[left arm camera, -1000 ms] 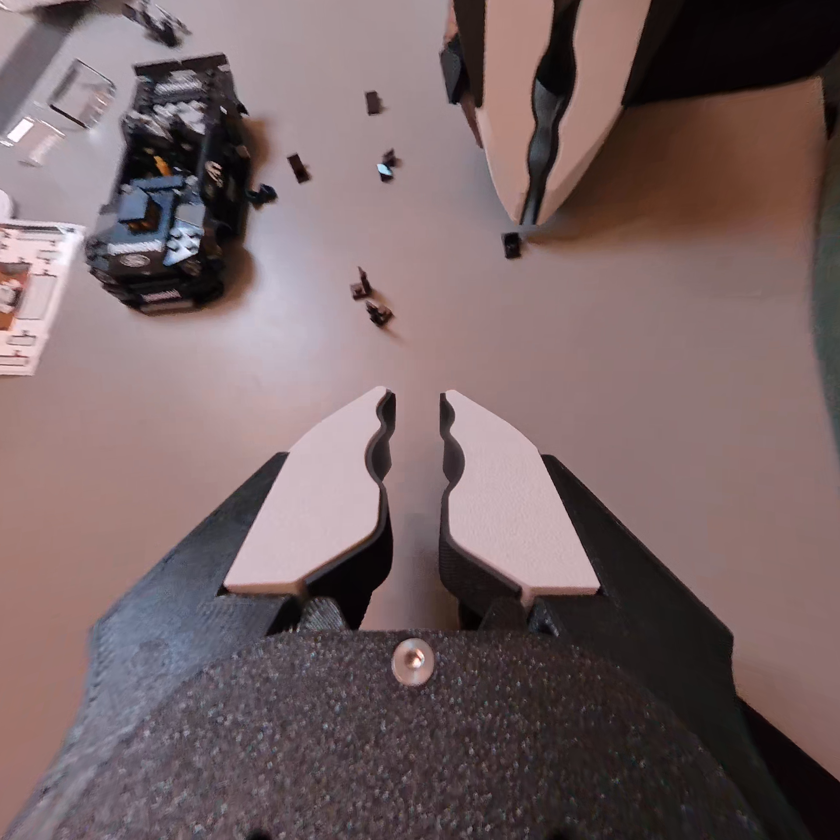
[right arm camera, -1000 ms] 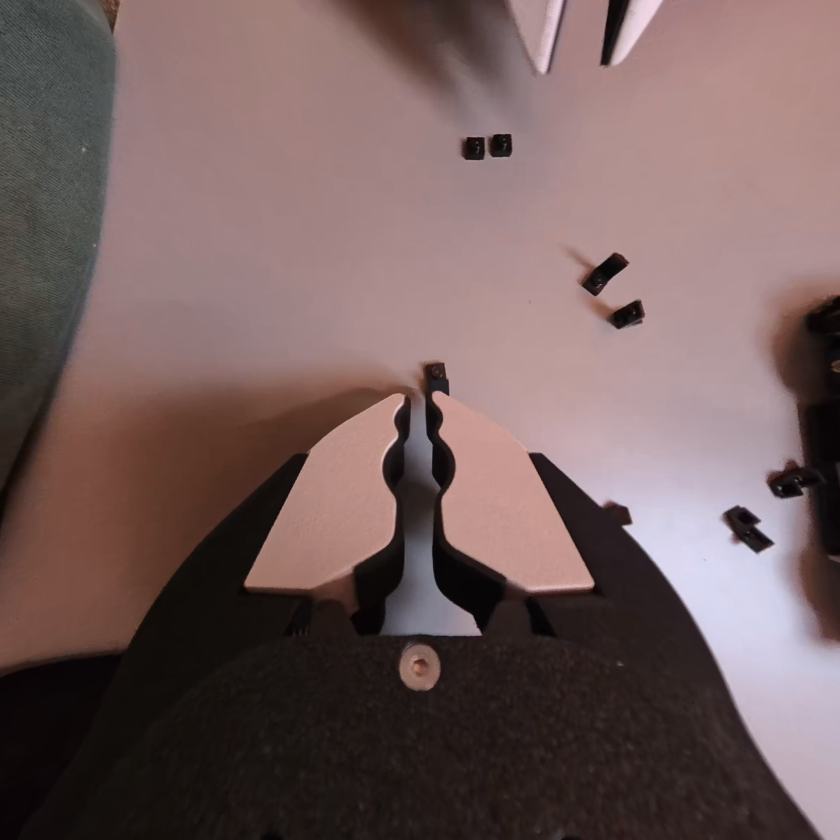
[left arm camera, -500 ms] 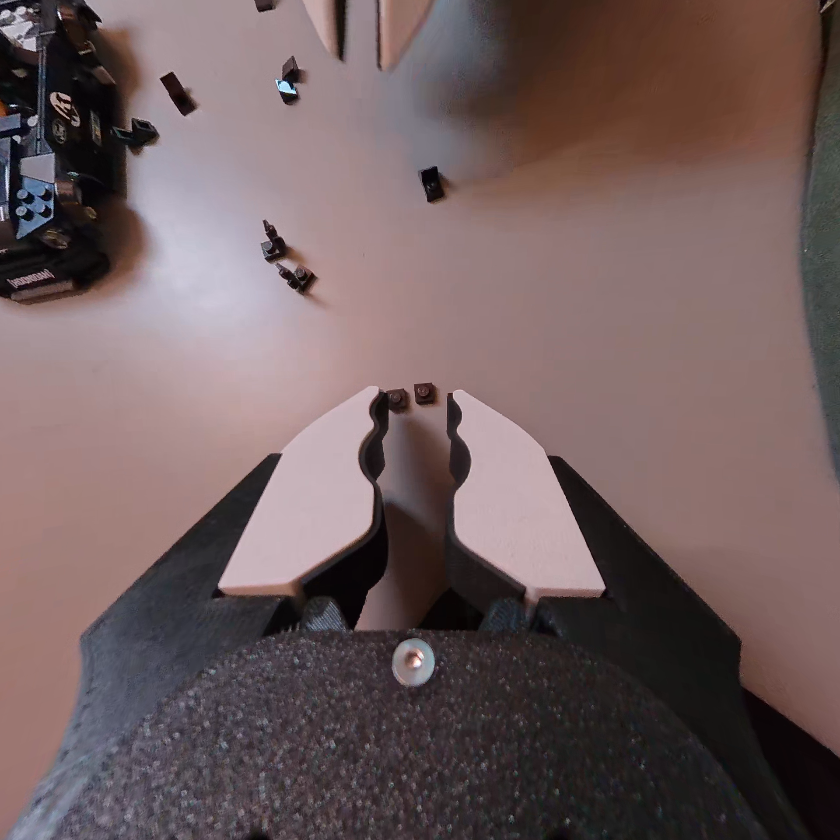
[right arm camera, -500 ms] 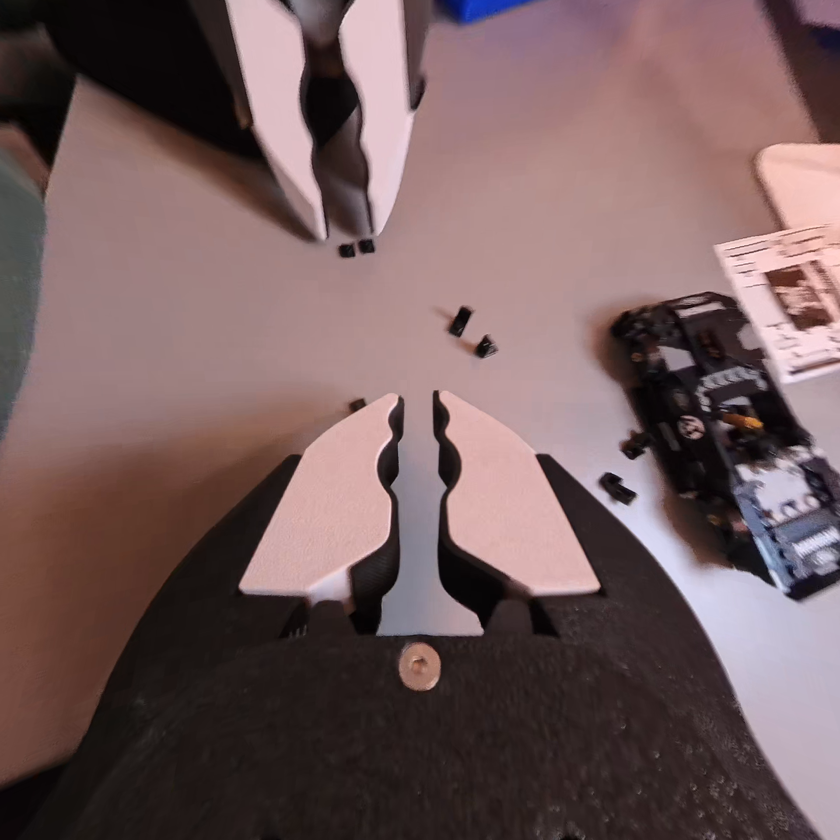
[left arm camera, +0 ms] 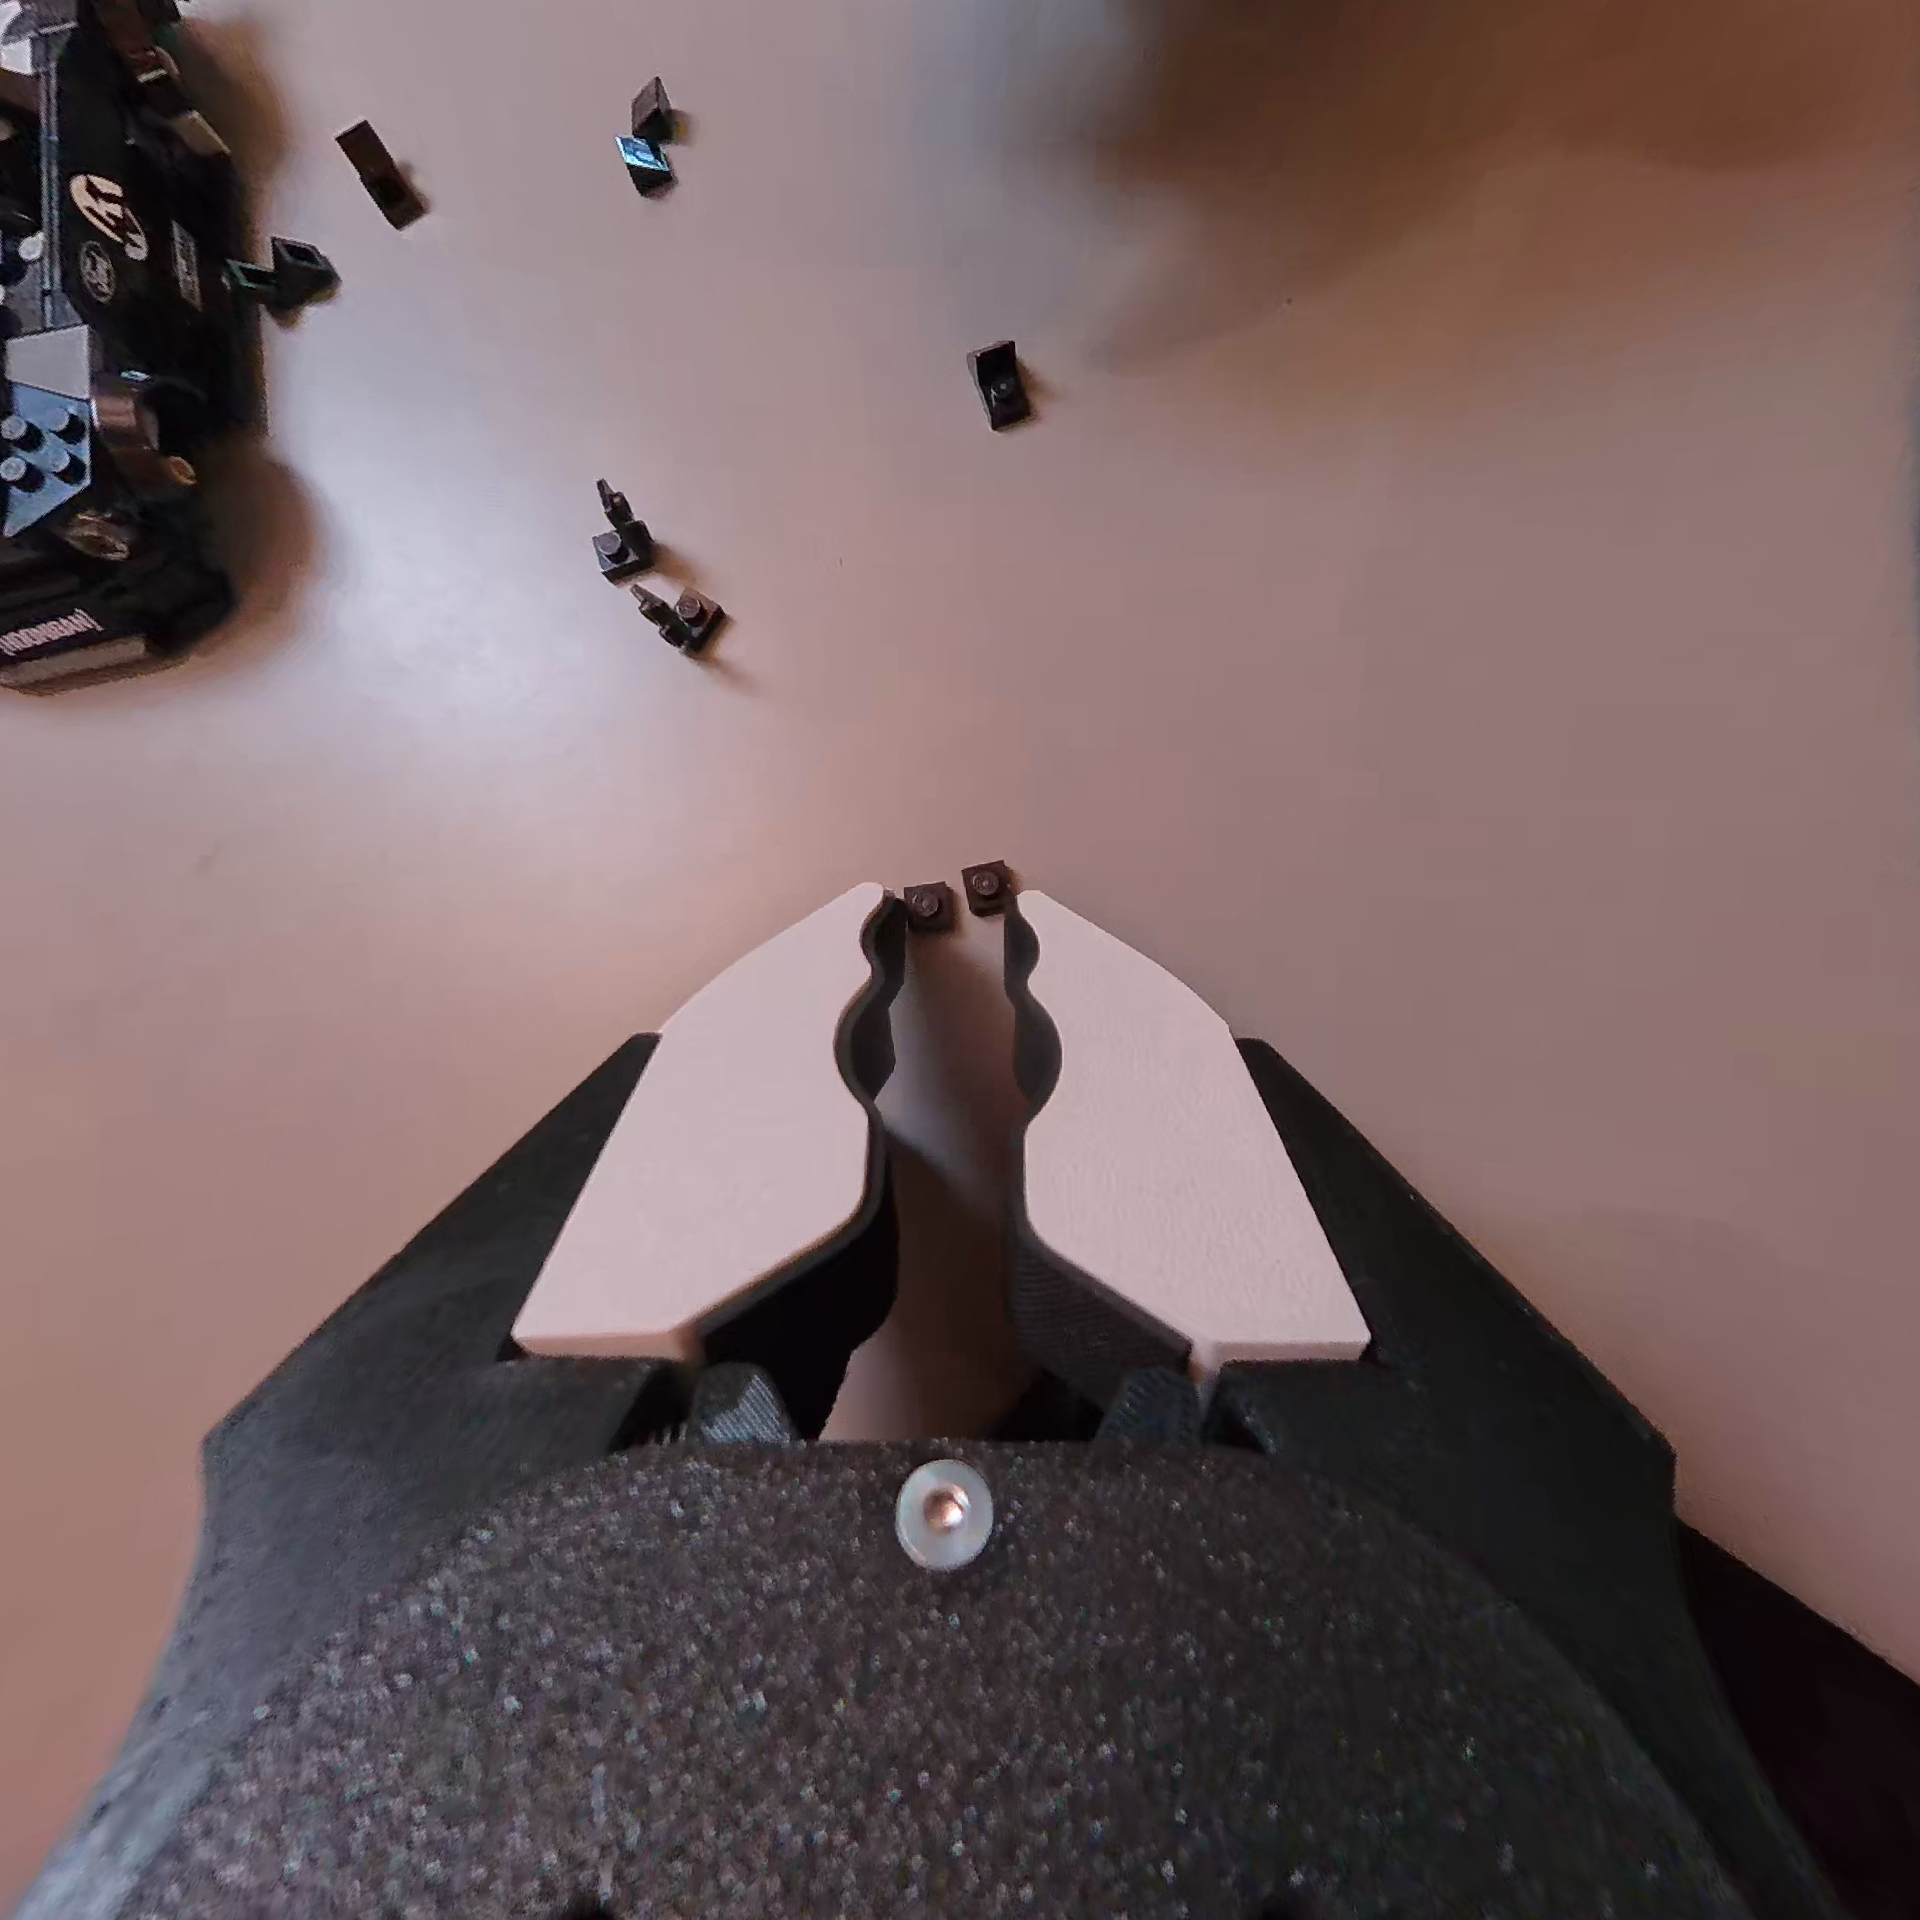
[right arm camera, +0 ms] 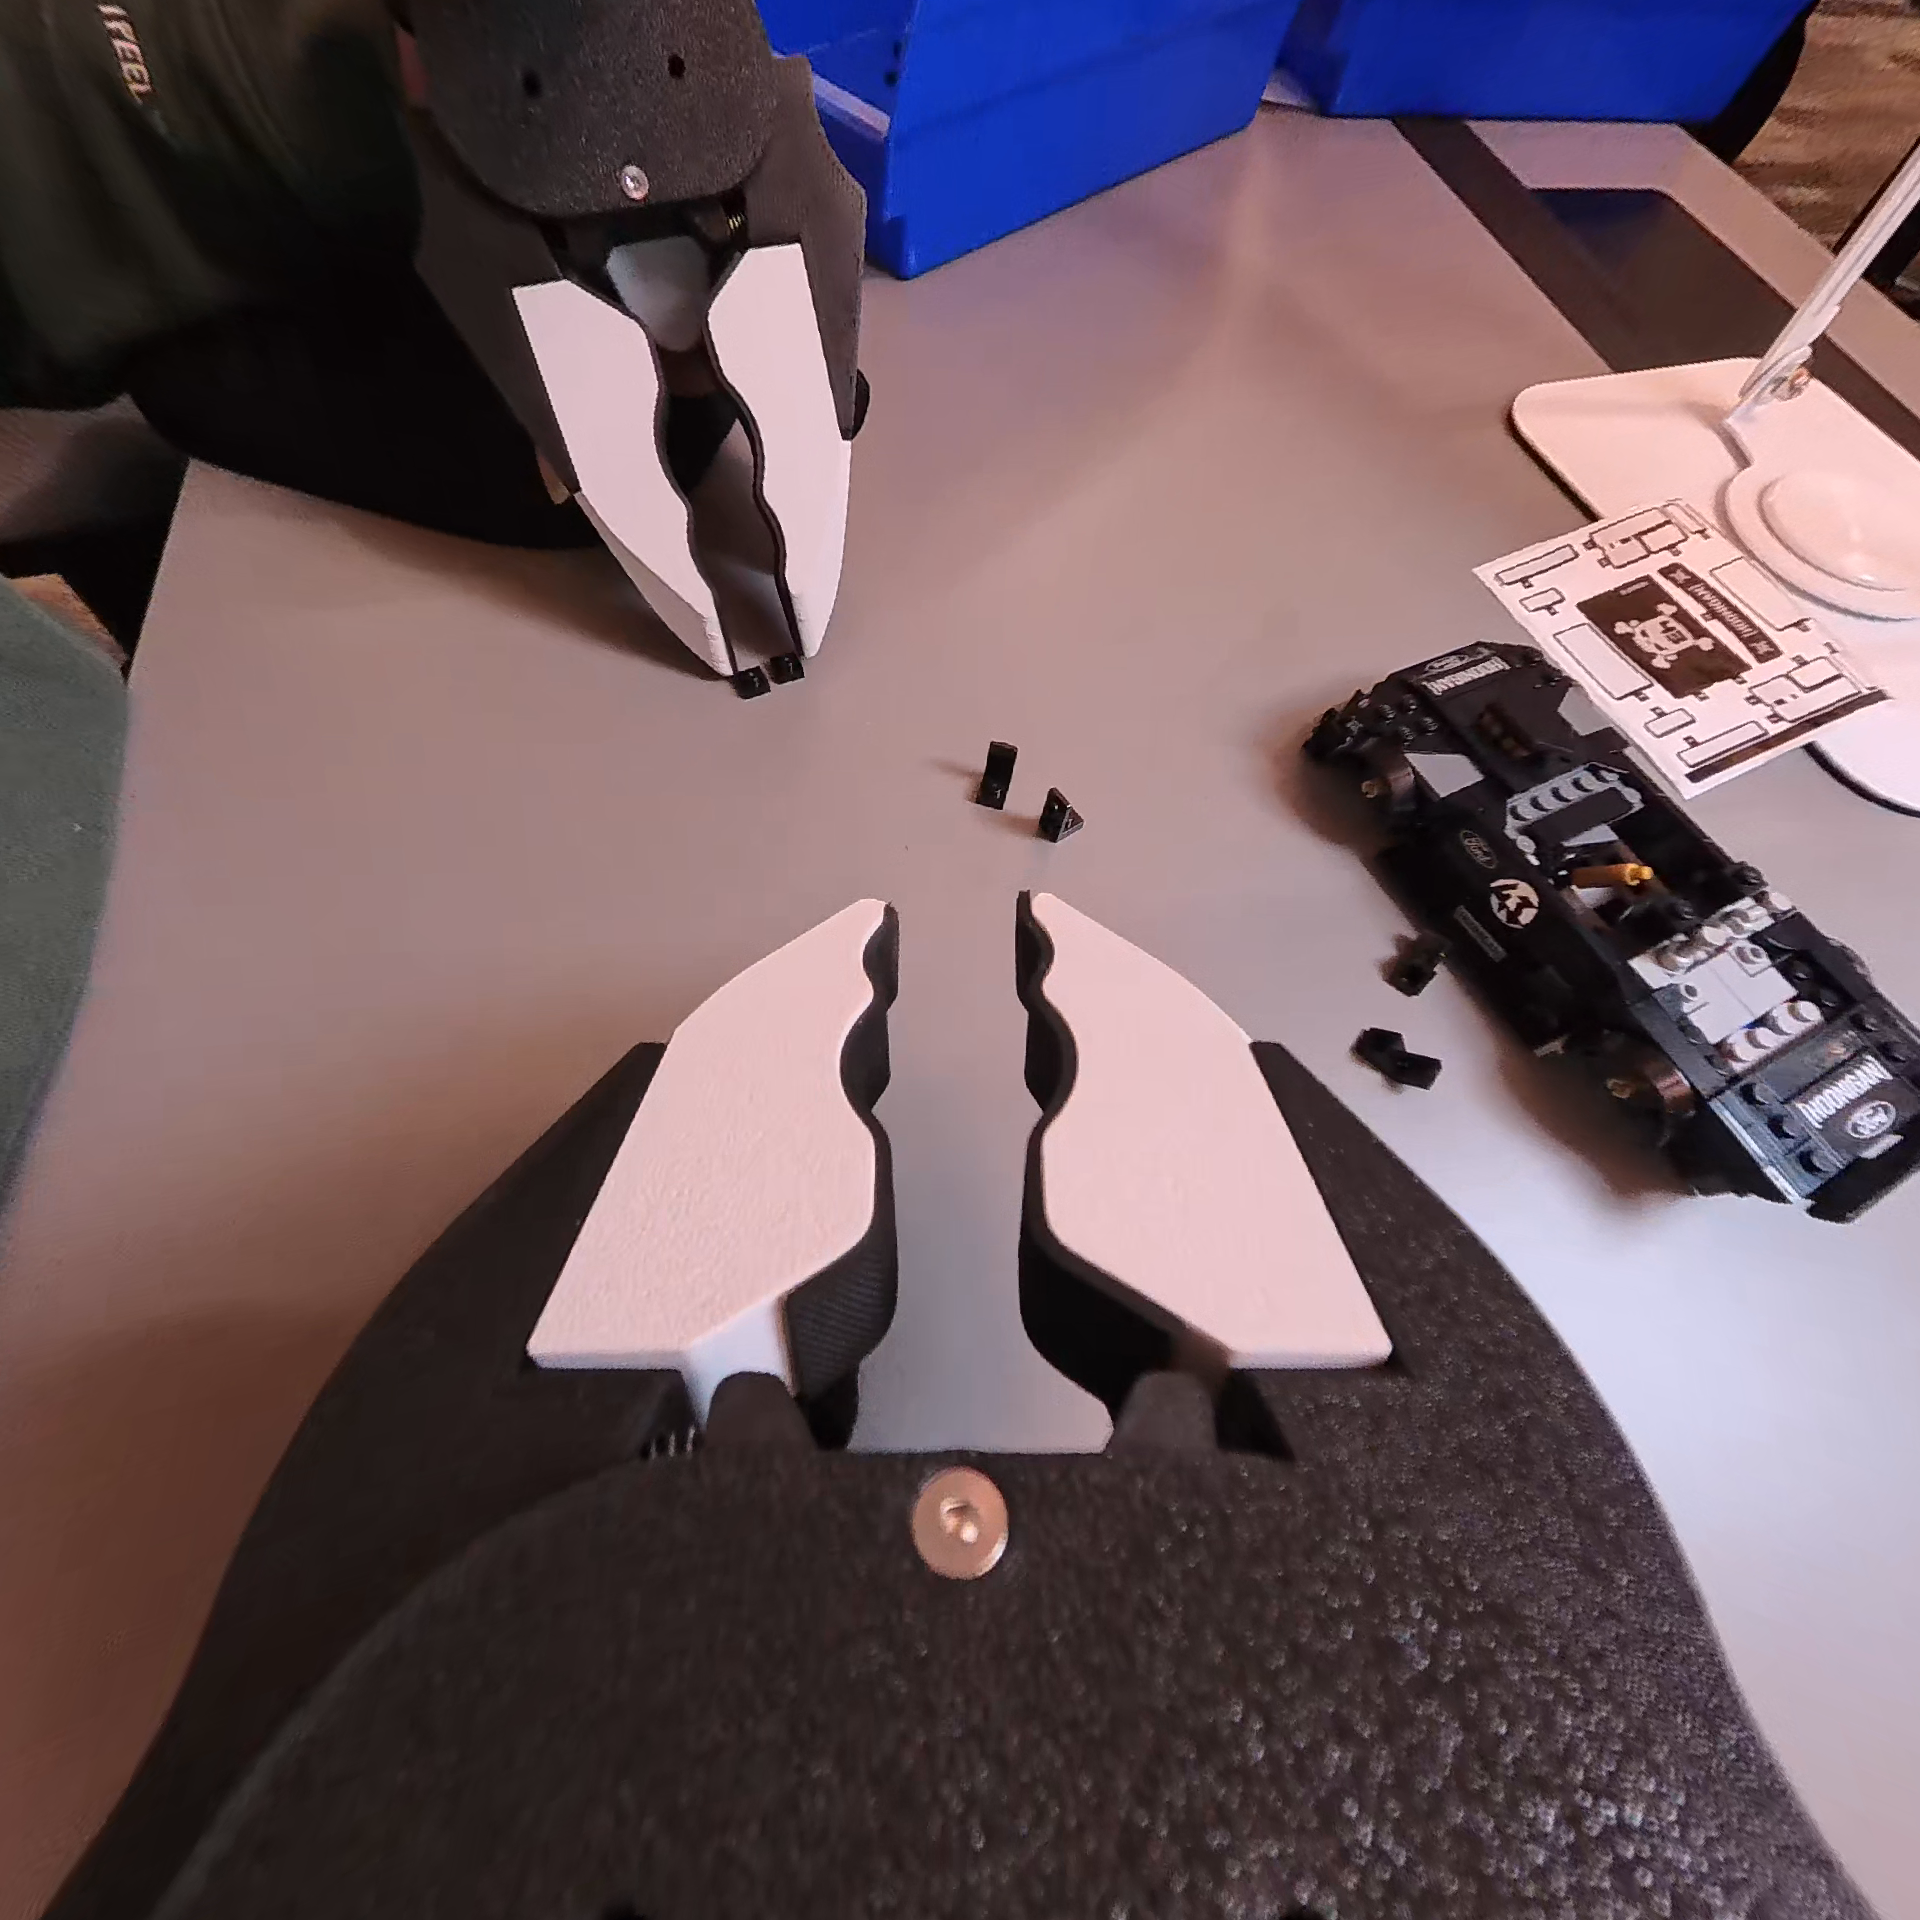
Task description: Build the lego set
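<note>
Warm, dim light tinted the table (left arm camera: 1351,727) pinkish-brown in my left wrist view, where a smeared dark shadow blurred the top right corner. My left gripper (left arm camera: 951,902) threw a soft shadow between its fingers. The right wrist view was cooler and brighter, the table (right arm camera: 1143,468) grey, with glare on the white lamp base (right arm camera: 1662,436). The car (right arm camera: 1662,935) cast a soft shadow toward the camera. Wide-angle distortion bent both frames' edges, and the nearest gripper housings were soft.
</note>
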The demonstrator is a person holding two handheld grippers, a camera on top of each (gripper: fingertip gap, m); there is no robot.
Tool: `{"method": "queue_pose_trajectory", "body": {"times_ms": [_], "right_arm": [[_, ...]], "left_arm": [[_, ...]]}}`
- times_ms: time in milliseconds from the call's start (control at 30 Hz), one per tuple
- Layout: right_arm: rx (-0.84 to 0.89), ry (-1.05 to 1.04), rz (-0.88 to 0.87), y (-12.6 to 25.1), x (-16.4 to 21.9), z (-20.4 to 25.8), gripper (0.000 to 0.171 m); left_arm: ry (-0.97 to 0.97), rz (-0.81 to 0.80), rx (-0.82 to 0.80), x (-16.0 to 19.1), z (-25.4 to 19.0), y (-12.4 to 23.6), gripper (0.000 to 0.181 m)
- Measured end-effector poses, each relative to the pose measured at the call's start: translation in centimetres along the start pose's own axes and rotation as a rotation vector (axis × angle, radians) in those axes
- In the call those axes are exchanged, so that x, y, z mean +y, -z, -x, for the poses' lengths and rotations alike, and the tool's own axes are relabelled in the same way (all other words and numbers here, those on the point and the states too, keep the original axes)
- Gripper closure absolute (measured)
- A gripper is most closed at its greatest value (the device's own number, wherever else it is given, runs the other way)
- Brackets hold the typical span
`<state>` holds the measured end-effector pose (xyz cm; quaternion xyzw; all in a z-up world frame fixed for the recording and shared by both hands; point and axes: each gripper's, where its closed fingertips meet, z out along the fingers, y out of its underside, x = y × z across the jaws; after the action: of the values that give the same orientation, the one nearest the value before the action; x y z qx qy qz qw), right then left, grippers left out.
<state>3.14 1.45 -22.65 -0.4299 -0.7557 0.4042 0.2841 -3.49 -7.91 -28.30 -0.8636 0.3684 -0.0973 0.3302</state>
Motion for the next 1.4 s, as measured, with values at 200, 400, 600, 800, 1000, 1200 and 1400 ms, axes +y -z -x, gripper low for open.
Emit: {"method": "queue_pose_trajectory", "body": {"times_ms": [200,400,600,800,1000,1200,1400], "right_arm": [[-0.032,0.010,0.047,-0.2,0.8,0.7,0.149],[-0.084,0.001,0.106,-0.8,2.2,1.4,0.149],[-0.121,0.003,0.139,-1.3,2.8,1.9,0.150],[-0.124,-0.002,0.145,-1.3,3.0,1.8,0.150],[-0.143,0.007,0.175,-1.4,3.3,2.1,0.150],[-0.174,0.039,0.230,-1.5,3.9,2.4,0.151],[-0.210,0.109,0.292,-2.5,4.3,2.8,0.153]], "left_arm": [[0.003,0.000,-0.015,0.1,0.1,0.1,0.163],[0.020,-0.013,-0.001,0.2,-0.1,0.4,0.163],[0.018,-0.016,-0.012,0.2,0.7,0.5,0.165],[-0.010,0.018,0.024,0.2,0.7,0.1,0.164],[-0.012,0.024,0.021,0.0,0.6,-0.2,0.171],[-0.037,0.026,-0.019,-0.3,1.1,-0.2,0.173],[-0.017,-0.162,0.046,-6.2,-0.4,0.3,0.173]]}}
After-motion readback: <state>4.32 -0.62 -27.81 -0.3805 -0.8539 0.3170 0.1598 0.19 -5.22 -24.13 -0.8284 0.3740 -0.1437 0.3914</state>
